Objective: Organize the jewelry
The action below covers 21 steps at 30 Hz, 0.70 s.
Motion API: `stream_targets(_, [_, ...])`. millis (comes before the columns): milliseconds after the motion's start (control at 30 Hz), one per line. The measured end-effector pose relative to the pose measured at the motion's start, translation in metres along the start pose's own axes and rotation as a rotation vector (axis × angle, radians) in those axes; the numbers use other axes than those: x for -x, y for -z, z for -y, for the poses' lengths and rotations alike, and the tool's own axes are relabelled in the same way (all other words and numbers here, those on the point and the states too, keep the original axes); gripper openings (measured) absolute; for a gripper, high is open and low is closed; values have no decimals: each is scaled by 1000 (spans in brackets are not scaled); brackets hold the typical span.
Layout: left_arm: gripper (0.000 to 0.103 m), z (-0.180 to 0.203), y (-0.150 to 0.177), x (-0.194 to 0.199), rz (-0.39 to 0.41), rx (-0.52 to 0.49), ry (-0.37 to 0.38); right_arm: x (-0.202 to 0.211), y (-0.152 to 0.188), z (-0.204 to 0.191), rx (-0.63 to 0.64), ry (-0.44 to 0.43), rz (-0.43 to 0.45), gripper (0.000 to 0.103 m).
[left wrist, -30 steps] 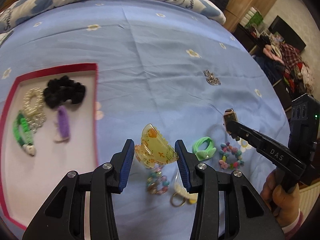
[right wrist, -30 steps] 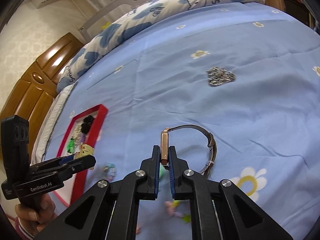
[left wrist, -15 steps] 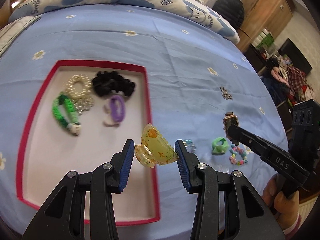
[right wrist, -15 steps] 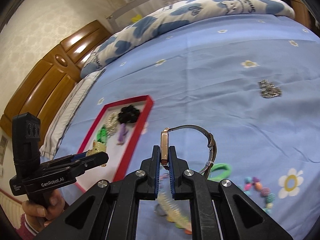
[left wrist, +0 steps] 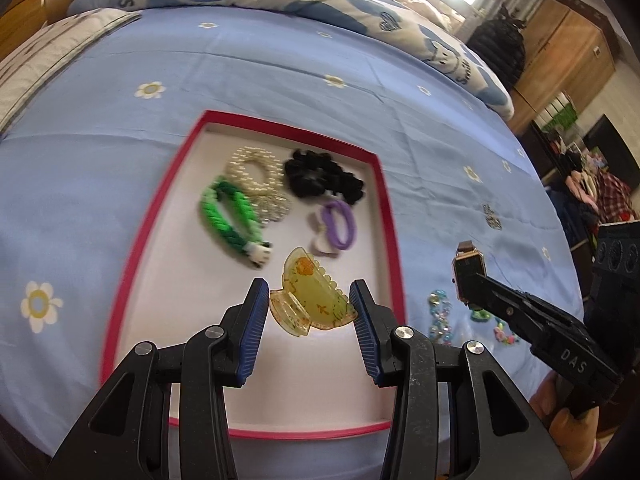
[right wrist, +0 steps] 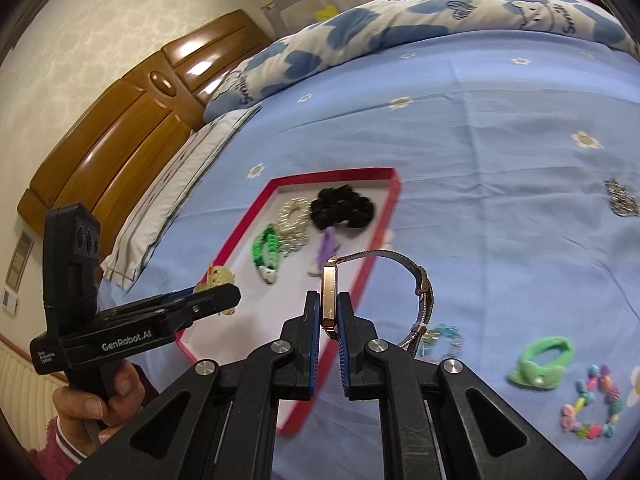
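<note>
My left gripper [left wrist: 310, 306] is shut on a translucent yellow hair claw [left wrist: 310, 300], which hangs over the white floor of the red-rimmed tray [left wrist: 390, 216]. The tray holds a black scrunchie [left wrist: 322, 176], a pearl bracelet [left wrist: 252, 170], a green braided bracelet [left wrist: 230, 216] and a purple hair tie [left wrist: 340, 224]. My right gripper [right wrist: 329, 310] is shut on a rose-gold watch [right wrist: 329, 296], whose mesh strap [right wrist: 424, 292] loops off to the right; it hovers over the tray's near right rim [right wrist: 380, 236]. In the left wrist view the watch [left wrist: 469, 270] shows beyond the tray's right rim.
Loose on the blue flowered bedsheet lie a green hair tie [right wrist: 540, 362], a colourful bead bracelet [right wrist: 590, 408], a pale beaded bracelet [right wrist: 442, 338] and a silver sparkly piece [right wrist: 620, 198]. A quilt [right wrist: 400, 24] and wooden headboard [right wrist: 120, 136] lie beyond. A hand [right wrist: 100, 396] grips the left tool.
Both grippers have swept left across the bed toward the tray. The hair claw now hangs over the tray's floor and the watch has reached the tray's right rim; both grips are unchanged.
</note>
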<state>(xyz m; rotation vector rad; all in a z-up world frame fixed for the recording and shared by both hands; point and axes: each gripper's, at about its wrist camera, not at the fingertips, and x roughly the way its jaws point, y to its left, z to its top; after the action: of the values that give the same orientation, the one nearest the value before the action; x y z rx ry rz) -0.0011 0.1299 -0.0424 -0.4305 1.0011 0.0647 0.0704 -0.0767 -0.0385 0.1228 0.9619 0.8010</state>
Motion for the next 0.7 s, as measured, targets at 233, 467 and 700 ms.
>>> stream_targets(233, [40,-29,-4,-6,-19,31,-39,-22,-5,-21,44,-23,-34,8])
stream_targets(467, [40,-48,-15,-26,-48,28,-82,-55,-12,-39,96,-28,-81,8])
stream_targets(700, [40,-57,-20,-45,-77,12,-107,-95,-17,-42,141,-2,-154,8])
